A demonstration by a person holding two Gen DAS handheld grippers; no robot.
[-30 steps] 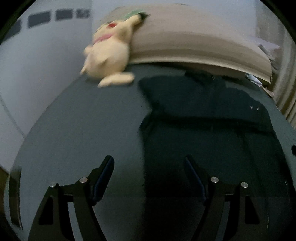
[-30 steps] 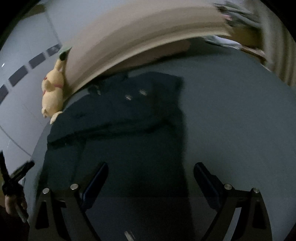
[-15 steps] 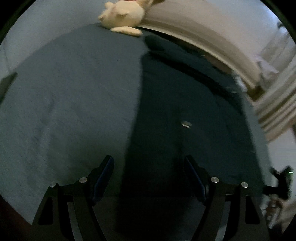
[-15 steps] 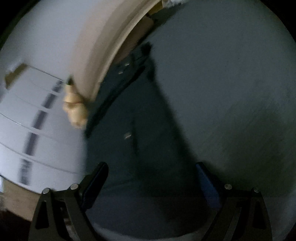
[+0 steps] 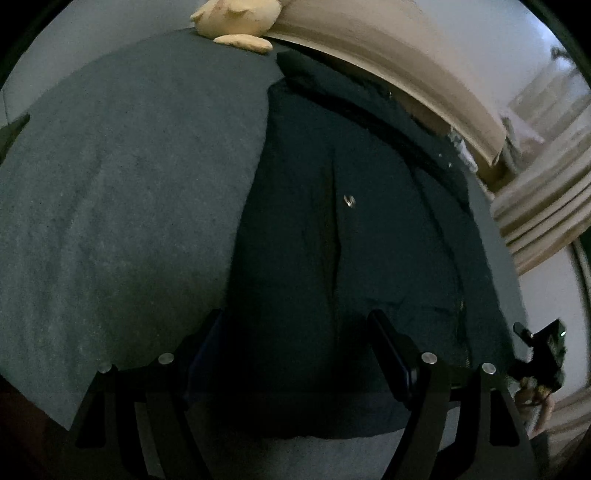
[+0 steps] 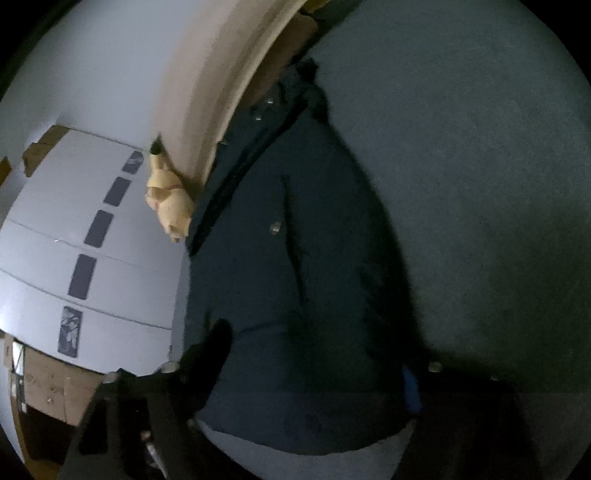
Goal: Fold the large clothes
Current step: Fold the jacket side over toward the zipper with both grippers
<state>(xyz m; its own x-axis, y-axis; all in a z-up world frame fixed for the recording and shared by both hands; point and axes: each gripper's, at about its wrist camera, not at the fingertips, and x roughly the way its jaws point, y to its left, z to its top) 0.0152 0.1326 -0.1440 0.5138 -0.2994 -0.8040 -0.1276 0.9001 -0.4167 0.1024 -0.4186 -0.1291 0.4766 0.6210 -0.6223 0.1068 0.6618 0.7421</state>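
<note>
Plush toy (image 5: 236, 22) cut off at top edge of left wrist view; dark jacket (image 5: 332, 240) hem lost in shadow, bottom centre; curtain (image 5: 546, 206) at right blurred.

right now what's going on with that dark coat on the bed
A person is working on folding a dark coat spread flat on a grey bed, with a claw tool in each hand. The left claw and the right claw are both down at the coat's near hem, jaws astride the fabric. The right jaws have just been closing on it; the left look open. A yellow plush toy sits by the headboard.
</note>
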